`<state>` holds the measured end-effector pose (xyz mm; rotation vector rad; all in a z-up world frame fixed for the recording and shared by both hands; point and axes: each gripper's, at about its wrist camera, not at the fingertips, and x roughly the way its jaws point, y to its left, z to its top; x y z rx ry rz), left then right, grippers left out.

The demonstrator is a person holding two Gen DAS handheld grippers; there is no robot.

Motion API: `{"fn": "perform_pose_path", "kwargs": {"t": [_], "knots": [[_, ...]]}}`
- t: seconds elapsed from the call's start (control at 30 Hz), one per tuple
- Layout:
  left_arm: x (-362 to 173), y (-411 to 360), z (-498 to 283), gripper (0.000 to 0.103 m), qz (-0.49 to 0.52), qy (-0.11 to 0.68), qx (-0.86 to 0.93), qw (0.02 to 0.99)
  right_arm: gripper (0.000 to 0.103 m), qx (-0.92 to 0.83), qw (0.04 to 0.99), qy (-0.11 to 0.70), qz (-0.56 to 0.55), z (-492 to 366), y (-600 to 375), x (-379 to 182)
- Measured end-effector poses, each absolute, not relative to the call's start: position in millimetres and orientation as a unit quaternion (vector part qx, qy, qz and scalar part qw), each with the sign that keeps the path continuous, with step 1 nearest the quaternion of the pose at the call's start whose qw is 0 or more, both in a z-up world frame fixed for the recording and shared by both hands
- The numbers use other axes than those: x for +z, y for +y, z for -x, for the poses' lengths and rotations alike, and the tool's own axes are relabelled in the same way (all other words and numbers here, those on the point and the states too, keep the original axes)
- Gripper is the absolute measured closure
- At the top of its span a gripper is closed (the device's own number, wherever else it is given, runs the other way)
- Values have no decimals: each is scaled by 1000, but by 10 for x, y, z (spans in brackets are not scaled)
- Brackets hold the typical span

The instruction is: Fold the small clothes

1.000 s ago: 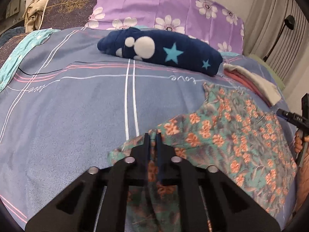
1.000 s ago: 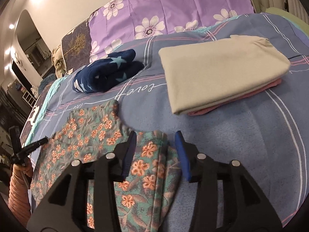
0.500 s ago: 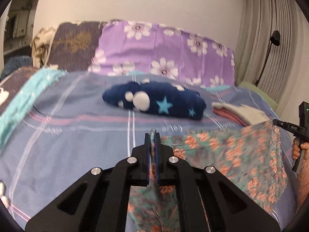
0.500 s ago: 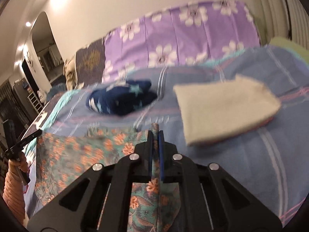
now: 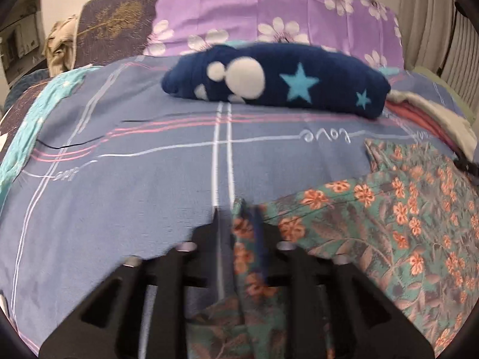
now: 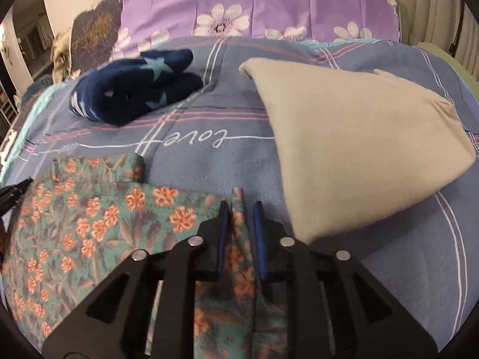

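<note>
Teal orange-flowered cotton garment (image 6: pixel 89 227) lies folded over on the blue-grey plaid bedspread (image 5: pixel 119 185) — left gripper (image 5: pixel 238 218) and right gripper (image 6: pixel 241 215) parted, corners loose between them — so withdrawing carelessly could snag and undo the fold.

I read one word, "love", upside down in white script on the blue-grey striped bedsheet (image 6: pixel 191 161), ahead of my jaws.

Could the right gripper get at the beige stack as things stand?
Probably yes. The right gripper is open, with only a fold of the floral garment lying loose between its fingers. The beige stack lies just ahead and to the right, with nothing on top of it or in between.
</note>
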<state>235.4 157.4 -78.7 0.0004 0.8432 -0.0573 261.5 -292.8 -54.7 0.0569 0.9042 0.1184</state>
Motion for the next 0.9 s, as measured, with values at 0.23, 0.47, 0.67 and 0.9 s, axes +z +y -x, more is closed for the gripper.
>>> {"fn": "perform_pose_path", "kwargs": {"t": [0.23, 0.47, 0.67, 0.9], "knots": [[-332, 1591, -1780, 57, 13, 357, -62, 932, 63, 88, 911, 399, -51, -1744, -3255, -315], [-125, 570, -1265, 56, -27, 380, -152, 912, 97, 74, 897, 426, -93, -1345, -3632, -446], [-185, -643, -861, 62, -30, 425, -297, 855, 97, 104, 899, 414, -98, -1041, -3678, -403], [-277, -1792, -464, 64, -136, 409, -367, 825, 95, 117, 898, 406, -125, -592, -3946, -503]]}}
